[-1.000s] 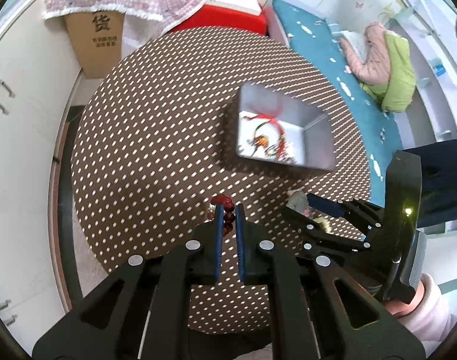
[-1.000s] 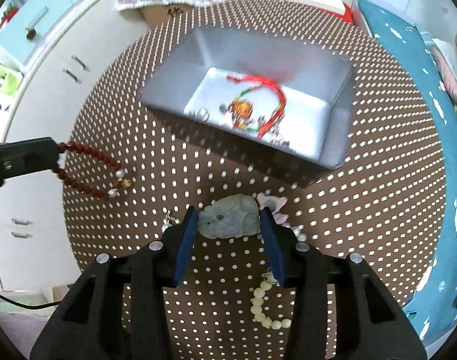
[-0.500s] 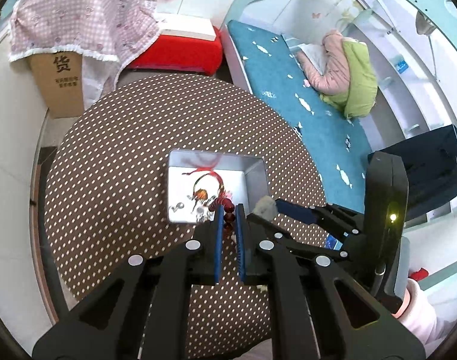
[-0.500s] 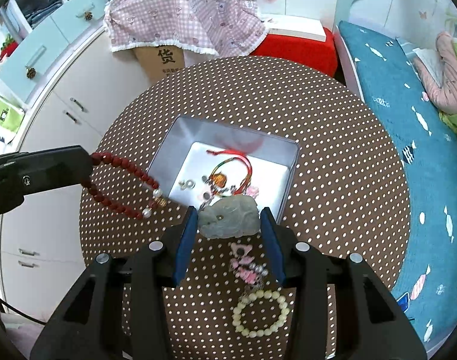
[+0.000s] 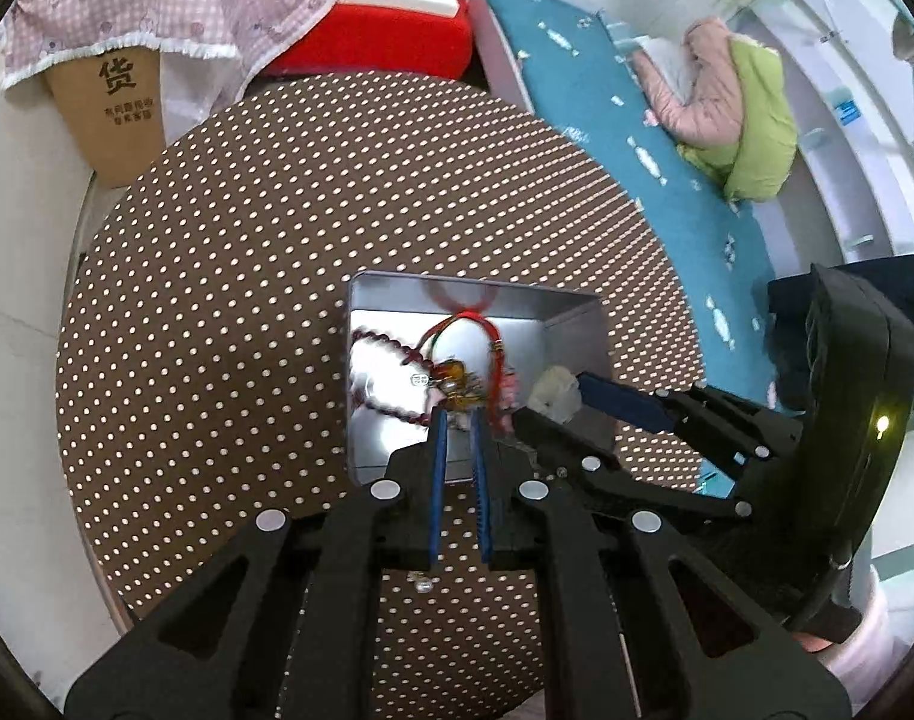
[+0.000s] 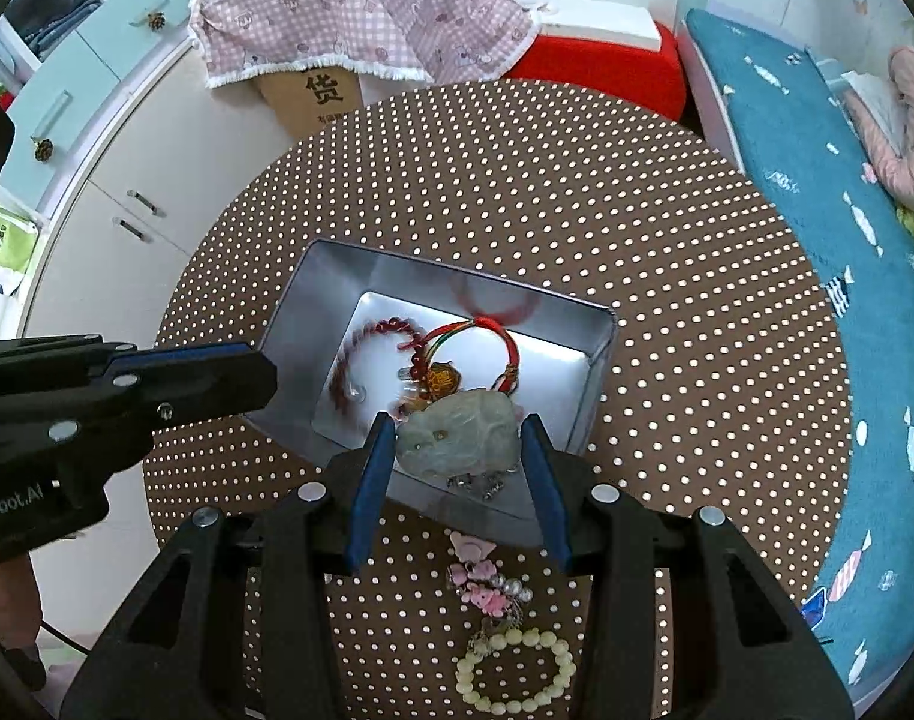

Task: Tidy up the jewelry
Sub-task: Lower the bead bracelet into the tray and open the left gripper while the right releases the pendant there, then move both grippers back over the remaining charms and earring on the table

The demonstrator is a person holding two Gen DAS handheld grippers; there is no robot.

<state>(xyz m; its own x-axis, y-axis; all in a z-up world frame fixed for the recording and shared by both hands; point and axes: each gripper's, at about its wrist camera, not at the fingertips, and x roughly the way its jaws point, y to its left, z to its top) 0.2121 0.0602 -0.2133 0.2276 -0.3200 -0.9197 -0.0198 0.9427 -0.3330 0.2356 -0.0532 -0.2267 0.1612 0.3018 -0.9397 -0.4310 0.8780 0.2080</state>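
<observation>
Gripping a pale green stone (image 6: 454,441) between its pads, the right gripper (image 6: 457,450) hangs over the near edge of the metal tin (image 6: 598,354) on the dotted table (image 6: 697,360). The left gripper (image 5: 457,420) is nearly closed and empty. A red bead bracelet (image 6: 367,354) lies in the tin's left half. A white bead bracelet (image 6: 517,669) lies near the table's front edge.

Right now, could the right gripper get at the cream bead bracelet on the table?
Probably not yet. The right gripper is shut on the pale green stone over the tin. The cream bead bracelet lies uncovered on the table, so reaching it looks easy once the stone is released.
</observation>
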